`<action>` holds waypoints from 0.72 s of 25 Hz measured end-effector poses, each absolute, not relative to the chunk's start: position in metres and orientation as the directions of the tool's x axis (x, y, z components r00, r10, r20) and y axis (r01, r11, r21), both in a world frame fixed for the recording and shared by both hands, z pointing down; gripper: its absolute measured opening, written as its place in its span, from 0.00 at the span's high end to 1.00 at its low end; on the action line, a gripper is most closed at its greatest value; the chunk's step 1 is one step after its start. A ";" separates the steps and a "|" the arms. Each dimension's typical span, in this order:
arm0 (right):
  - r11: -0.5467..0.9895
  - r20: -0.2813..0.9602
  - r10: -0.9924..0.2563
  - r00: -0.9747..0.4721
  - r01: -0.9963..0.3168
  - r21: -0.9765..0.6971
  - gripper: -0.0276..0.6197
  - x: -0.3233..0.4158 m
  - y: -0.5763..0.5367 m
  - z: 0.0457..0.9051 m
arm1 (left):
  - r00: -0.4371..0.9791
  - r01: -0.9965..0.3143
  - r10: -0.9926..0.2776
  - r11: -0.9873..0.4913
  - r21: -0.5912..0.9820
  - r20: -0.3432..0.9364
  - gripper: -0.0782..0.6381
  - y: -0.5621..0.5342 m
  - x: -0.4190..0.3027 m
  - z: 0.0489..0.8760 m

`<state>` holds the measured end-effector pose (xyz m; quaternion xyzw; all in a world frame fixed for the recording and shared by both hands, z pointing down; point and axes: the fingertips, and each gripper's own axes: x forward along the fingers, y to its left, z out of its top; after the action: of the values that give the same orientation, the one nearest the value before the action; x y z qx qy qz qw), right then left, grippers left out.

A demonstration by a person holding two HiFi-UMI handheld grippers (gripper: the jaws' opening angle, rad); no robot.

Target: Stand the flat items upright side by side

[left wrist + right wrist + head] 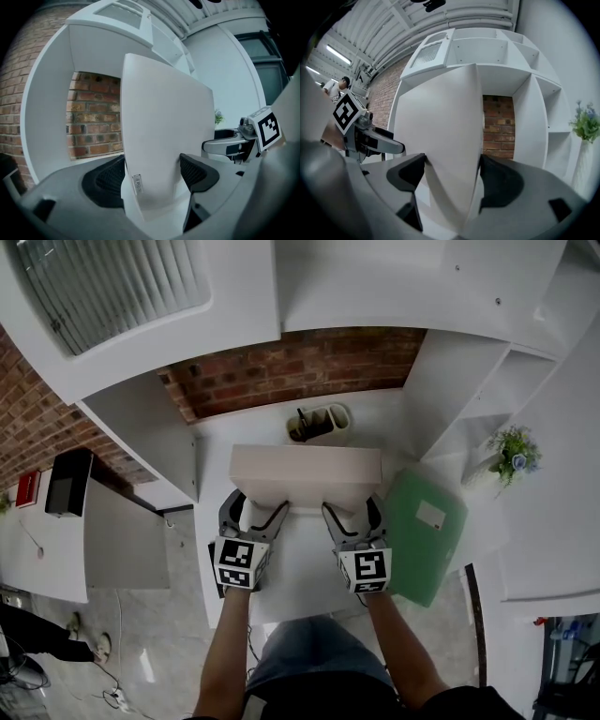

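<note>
Both claws have hold of the same thing. The left gripper (258, 512) and the right gripper (352, 512) sit side by side over the white desk (300, 573), and each clamps the near end of a white binder (305, 474).

In the left gripper view, the left gripper (152, 171) has its jaws set fairly wide. Both dark pads (194, 171) press against the sides of the white binder (164, 117), which rises straight up out of the grip.

The right gripper view shows the same hold. The right gripper (452, 171) has its jaws spread wide too (about as wide as the binder needs). A pad (499, 180) bears on each side of the white binder (440, 122), which fills the space between them.

The binder reaches away from both claws towards the brick wall (300, 367). Past its far edge stands a pen holder (319, 423).

Just to the outer side of the right gripper, a green folder (427, 535) lies flat on the desk, close to that claw. I cannot tell whether they touch. Further out on that side is a small plant (514, 454).
</note>
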<state>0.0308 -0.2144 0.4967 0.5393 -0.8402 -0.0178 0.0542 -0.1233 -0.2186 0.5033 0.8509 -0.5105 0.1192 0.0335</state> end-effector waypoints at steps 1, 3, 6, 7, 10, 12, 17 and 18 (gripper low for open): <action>0.421 0.072 -0.907 -0.416 -0.904 0.076 0.39 0.030 -0.214 0.499 | 0.450 -0.878 -0.865 -0.474 -0.067 0.223 0.42 -0.218 -0.123 0.504; 0.424 0.067 -0.905 -0.420 -0.904 0.052 0.39 0.031 -0.214 0.502 | 0.458 -0.875 -0.867 -0.479 -0.072 0.195 0.42 -0.218 -0.122 0.504; 0.433 0.063 -0.901 -0.430 -0.901 0.032 0.39 0.031 -0.217 0.502 | 0.468 -0.870 -0.862 -0.488 -0.068 0.196 0.42 -0.221 -0.122 0.505; 0.437 0.064 -0.898 -0.435 -0.899 0.026 0.39 0.031 -0.218 0.502 | 0.469 -0.869 -0.860 -0.490 -0.068 0.200 0.42 -0.221 -0.122 0.504; 0.448 0.066 -0.892 -0.446 -0.894 0.009 0.39 0.031 -0.215 0.501 | 0.472 -0.867 -0.859 -0.493 -0.072 0.199 0.42 -0.219 -0.123 0.503; 0.459 0.075 -0.886 -0.458 -0.888 0.007 0.39 0.030 -0.215 0.501 | 0.473 -0.866 -0.858 -0.495 -0.073 0.200 0.42 -0.218 -0.123 0.502; 0.496 0.117 -0.863 -0.491 -0.868 0.015 0.39 0.031 -0.213 0.502 | 0.476 -0.867 -0.852 -0.496 -0.044 0.217 0.42 -0.214 -0.125 0.506; 0.502 0.124 -0.859 -0.497 -0.865 0.014 0.39 0.032 -0.213 0.501 | 0.470 -0.871 -0.853 -0.490 -0.038 0.227 0.42 -0.213 -0.126 0.508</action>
<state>0.0320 -0.2129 0.5011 0.4983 -0.8648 0.0249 0.0571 -0.1257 -0.2134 0.5079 0.8563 -0.5033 0.1081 0.0416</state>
